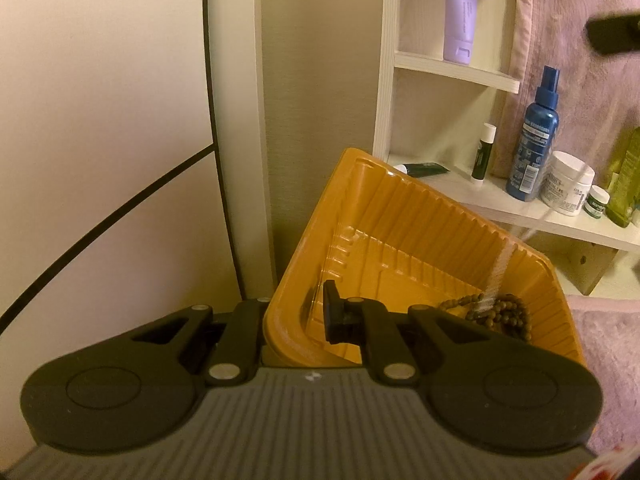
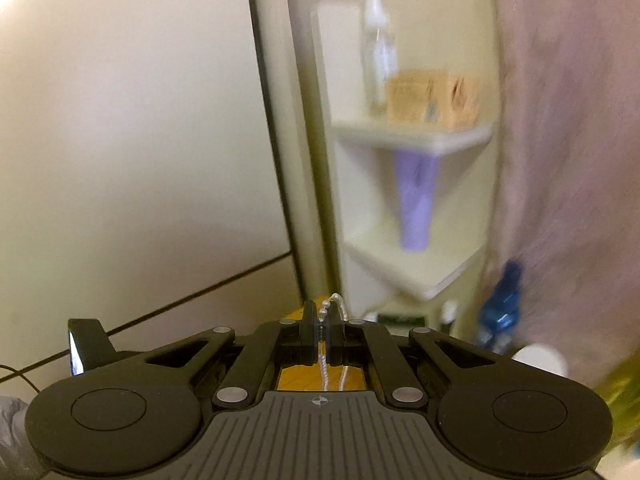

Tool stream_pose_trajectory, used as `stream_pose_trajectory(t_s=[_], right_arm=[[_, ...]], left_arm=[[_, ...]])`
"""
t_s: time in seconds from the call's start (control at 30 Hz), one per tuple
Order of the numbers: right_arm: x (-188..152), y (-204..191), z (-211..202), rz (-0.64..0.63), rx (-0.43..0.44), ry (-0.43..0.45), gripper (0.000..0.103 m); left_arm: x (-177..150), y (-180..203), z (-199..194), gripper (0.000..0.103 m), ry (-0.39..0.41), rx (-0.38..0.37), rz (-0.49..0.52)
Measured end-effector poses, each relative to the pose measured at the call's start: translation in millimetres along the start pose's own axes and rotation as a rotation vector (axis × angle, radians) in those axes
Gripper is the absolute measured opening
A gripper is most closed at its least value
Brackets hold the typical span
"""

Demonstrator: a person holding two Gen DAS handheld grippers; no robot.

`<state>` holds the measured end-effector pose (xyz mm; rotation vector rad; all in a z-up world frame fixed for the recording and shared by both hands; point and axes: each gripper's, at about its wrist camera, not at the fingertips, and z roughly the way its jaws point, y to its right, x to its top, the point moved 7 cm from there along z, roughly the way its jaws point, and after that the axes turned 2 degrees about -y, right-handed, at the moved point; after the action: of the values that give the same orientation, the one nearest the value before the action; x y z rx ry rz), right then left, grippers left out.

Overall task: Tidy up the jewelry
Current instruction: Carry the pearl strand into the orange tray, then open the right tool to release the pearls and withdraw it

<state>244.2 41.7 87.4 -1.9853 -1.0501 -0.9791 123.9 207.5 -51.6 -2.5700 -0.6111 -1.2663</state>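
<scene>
Motion blur smears the shelf

The shelf (image 2: 416, 136) and its bottles are unreadable; the left tongs (image 1: 296, 320) hide one finger behind the orange tray (image 1: 400, 216).

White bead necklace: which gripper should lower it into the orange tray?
Right. The right gripper is shut on the white bead necklace, which hangs into the orange plastic tray; the left gripper grips the tray's wall.

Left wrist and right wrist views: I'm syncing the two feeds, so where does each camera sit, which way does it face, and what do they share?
Left wrist: on the left tongs, facing forward and down into the tilted orange tray they grip by its wall; brown bead bracelet inside.
Right wrist: on the right tongs, facing forward toward the blurred white shelf; they pinch a pearl strand.
Shared: tray, strand, shelf, lilac tube, blue spray bottle.
</scene>
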Motion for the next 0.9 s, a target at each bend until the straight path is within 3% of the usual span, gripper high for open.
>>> stream_pose_trajectory(t_s=[0.27,0.4,0.67,0.77,0.83,0.9], right_arm=[[-36.9,15.7,52.2,0.077,-0.015,-0.140,0.004],[-55.1,21.2,56.8,0.091,-0.030,-0.195,0.004],[-79.5,31.2,50.8,0.129,-0.059,-0.223,0.006],[-91.1,36.4,48.2,0.153,-0.080,-0.238,0.017],[-98.1,41.7,50.4,0.170,-0.094,-0.241,0.037],[-105.3,45.7,48.5,0.188,-0.106,-0.236,0.042]], left_arm=[[-0.7,-1.2,-2.1,0.011,0.001,-0.005,-0.005],[-1.0,-1.0,-2.3,0.011,0.000,-0.005,-0.007],[-0.6,-1.1,0.0,0.011,-0.003,-0.005,-0.011],[-0.7,-1.0,1.2,0.011,-0.004,-0.004,-0.012],[-0.4,-0.9,2.4,0.011,-0.005,-0.003,-0.011],[-0.7,-1.4,3.4,0.011,-0.008,-0.004,-0.012]])
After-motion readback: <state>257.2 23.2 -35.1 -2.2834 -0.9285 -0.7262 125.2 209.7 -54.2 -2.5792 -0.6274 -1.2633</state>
